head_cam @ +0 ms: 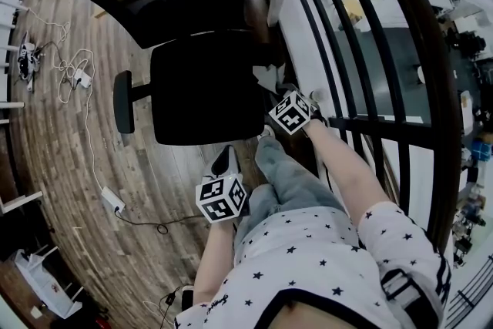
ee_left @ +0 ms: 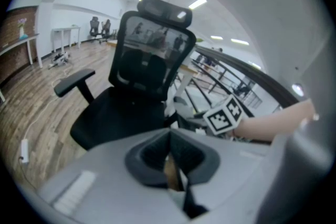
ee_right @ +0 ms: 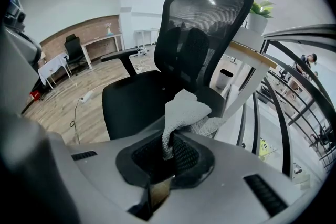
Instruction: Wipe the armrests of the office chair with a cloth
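Chair [head_cam: 204, 88], black with a mesh back, stands on the wood floor [head_cam: 77, 166] beside a railing [head_cam: 385, 50]. We note the left gripper [ee_left: 172, 157] closed on nothing, near the seat's front edge. We note the right gripper [ee_right: 170, 152] clamped on the grey cloth [ee_right: 185, 112], at the seat's right edge.

The left gripper [ee_left: 170, 134] has its jaws closed together, with nothing between them. Beyond them stands the black office chair [ee_left: 123, 113], one armrest [ee_left: 73, 82] up left. Beyond right are the right gripper [ee_left: 220, 117] and a forearm [ee_left: 273, 123].
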A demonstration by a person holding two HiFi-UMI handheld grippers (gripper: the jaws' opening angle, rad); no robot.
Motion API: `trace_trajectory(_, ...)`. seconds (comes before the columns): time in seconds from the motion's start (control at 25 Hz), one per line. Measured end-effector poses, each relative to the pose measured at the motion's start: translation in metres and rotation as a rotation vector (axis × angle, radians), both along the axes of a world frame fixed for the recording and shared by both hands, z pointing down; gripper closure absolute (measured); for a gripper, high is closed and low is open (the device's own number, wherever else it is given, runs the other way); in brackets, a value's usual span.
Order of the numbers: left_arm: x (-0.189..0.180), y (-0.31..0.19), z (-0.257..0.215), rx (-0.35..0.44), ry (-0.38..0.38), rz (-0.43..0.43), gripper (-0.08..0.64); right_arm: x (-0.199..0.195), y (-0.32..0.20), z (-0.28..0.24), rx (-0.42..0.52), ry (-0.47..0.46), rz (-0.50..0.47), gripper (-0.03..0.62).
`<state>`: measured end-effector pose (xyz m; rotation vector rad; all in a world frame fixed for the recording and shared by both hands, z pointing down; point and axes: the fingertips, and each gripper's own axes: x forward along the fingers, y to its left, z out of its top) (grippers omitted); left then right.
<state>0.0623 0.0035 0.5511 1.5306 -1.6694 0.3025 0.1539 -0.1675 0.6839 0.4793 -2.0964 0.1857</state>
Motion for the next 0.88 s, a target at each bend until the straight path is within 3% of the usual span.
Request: trace_trajectory(0.88,0.014,0.03,0.0,0.01,-0.005,0.006,0.554,0.01,0.039,-0.001,0.0,-0.003,-0.024,0.563)
